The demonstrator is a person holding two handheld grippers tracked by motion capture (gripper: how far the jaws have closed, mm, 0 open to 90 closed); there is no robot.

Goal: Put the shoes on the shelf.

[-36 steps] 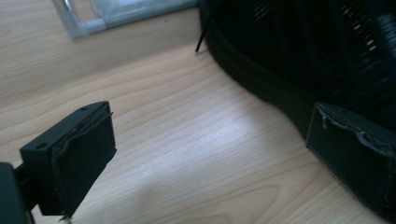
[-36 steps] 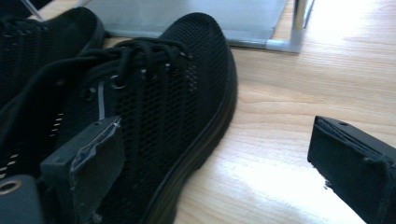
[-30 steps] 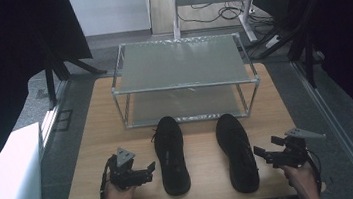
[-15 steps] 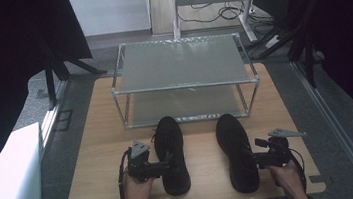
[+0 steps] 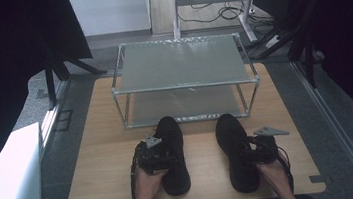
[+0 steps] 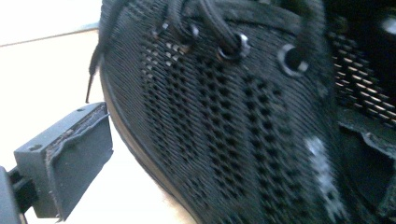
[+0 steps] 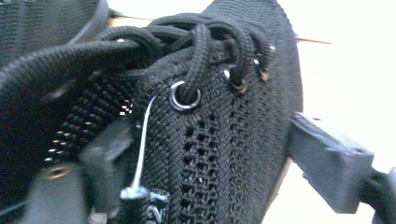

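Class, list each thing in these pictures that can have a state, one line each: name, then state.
Left shoe: flat on the table, laced, left gripper against its side.
Right shoe: flat, laced, right gripper astride it, jaws just closing.
Rack: upright, both shelves bare.

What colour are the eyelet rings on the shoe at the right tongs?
Silver metal rings on the black mesh shoe, clearest in the right gripper view.

Wooden table (image 5: 105, 153), metal shelf rack (image 5: 180, 61), grey floor (image 5: 61, 117)
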